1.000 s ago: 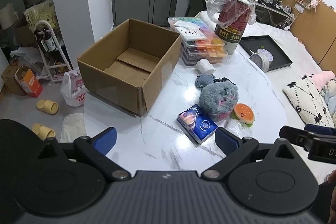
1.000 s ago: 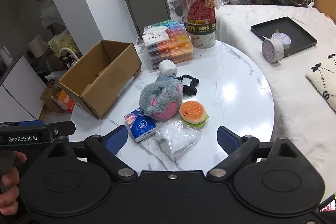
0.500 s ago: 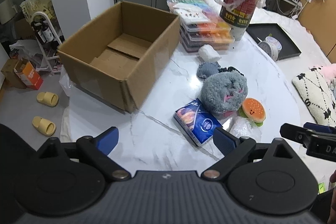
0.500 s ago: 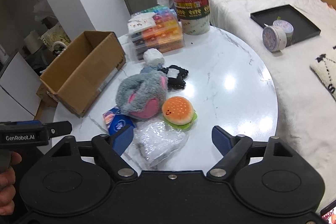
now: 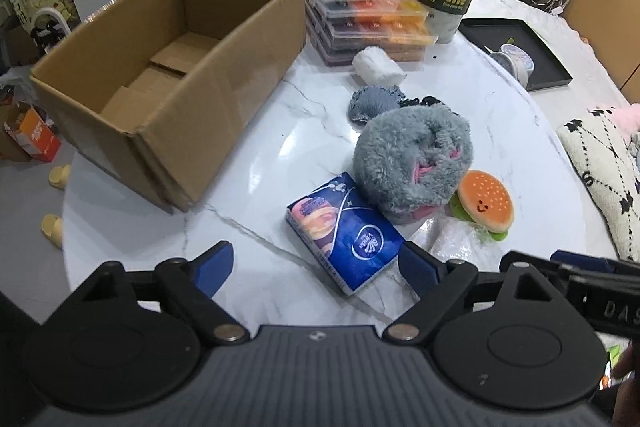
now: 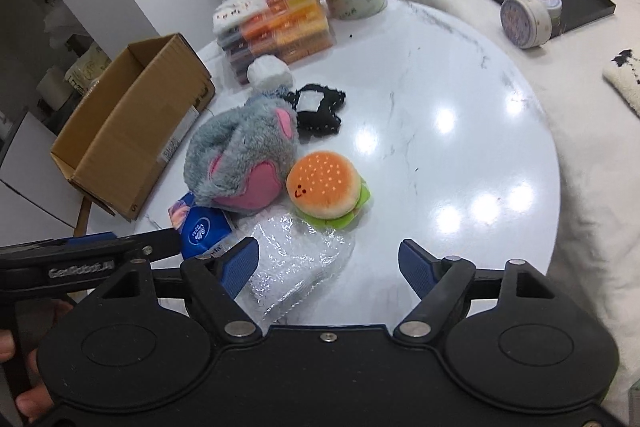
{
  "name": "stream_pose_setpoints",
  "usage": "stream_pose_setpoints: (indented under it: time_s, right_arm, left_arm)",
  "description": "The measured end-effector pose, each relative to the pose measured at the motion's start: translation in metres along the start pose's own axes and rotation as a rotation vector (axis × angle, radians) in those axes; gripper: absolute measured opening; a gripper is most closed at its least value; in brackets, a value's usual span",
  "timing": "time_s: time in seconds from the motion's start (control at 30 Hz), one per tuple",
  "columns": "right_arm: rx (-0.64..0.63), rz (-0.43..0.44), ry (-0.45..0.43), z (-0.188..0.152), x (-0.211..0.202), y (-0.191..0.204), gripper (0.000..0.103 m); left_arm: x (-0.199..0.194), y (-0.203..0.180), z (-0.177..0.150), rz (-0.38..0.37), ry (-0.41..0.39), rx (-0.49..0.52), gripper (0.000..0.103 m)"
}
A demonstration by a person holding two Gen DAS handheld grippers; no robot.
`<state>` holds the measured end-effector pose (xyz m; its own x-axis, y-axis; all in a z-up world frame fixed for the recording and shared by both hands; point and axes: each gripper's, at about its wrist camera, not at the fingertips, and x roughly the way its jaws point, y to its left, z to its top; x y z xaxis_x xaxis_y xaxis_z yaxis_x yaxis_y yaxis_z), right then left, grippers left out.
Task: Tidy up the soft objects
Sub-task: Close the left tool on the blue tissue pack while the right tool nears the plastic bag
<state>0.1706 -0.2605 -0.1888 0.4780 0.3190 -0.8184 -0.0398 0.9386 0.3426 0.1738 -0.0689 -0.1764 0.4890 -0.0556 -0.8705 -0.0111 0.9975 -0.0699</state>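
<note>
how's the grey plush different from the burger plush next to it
The grey plush is clearly bigger and taller than the burger plush. The grey plush is shaggy grey fur with pink patches; the burger plush is smooth orange with a green felt fringe and a small smiley face. The grey plush leans on the blue tissue pack; the burger plush sits by the clear plastic bag. Both are soft toys lying side by side on the white marble table, outside the cardboard box.

Left gripper [image 5: 316,265] and right gripper [image 6: 329,263] hover side by side, fingers spread wide, holding nothing.
</note>
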Motion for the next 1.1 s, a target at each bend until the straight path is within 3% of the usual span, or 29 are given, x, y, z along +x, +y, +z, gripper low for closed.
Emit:
stream_pose_setpoints:
  time_s: [0.1, 0.33, 0.43, 0.53, 0.77, 1.0, 1.1]
  right_arm:
    - [-0.002, -0.002, 0.019, -0.003, 0.006, 0.002, 0.076]
    - [-0.038, -0.041, 0.037, -0.006, 0.017, 0.005, 0.063]
    - [-0.045, -0.032, 0.037, -0.006, 0.018, 0.007, 0.053]
    - [-0.061, -0.022, 0.058, -0.008, 0.023, 0.012, 0.035]
    - [-0.067, -0.015, 0.062, -0.01, 0.023, 0.014, 0.023]
    - [-0.084, -0.114, 0.035, -0.009, 0.019, 0.014, 0.023]
    - [-0.073, -0.15, 0.02, -0.007, 0.015, 0.012, 0.031]
  left_arm:
    - [0.012, 0.002, 0.002, 0.001, 0.01, -0.022, 0.086]
    - [0.032, 0.0, 0.007, -0.025, 0.022, -0.035, 0.086]
    - [0.036, -0.002, 0.01, -0.034, 0.023, -0.045, 0.086]
    - [0.038, -0.007, 0.01, -0.04, 0.019, -0.03, 0.086]
    - [0.038, -0.002, 0.006, -0.049, 0.03, -0.066, 0.082]
    - [0.028, 0.005, 0.0, -0.02, 0.046, -0.038, 0.078]
    - [0.024, 0.009, -0.002, 0.002, 0.039, -0.019, 0.077]
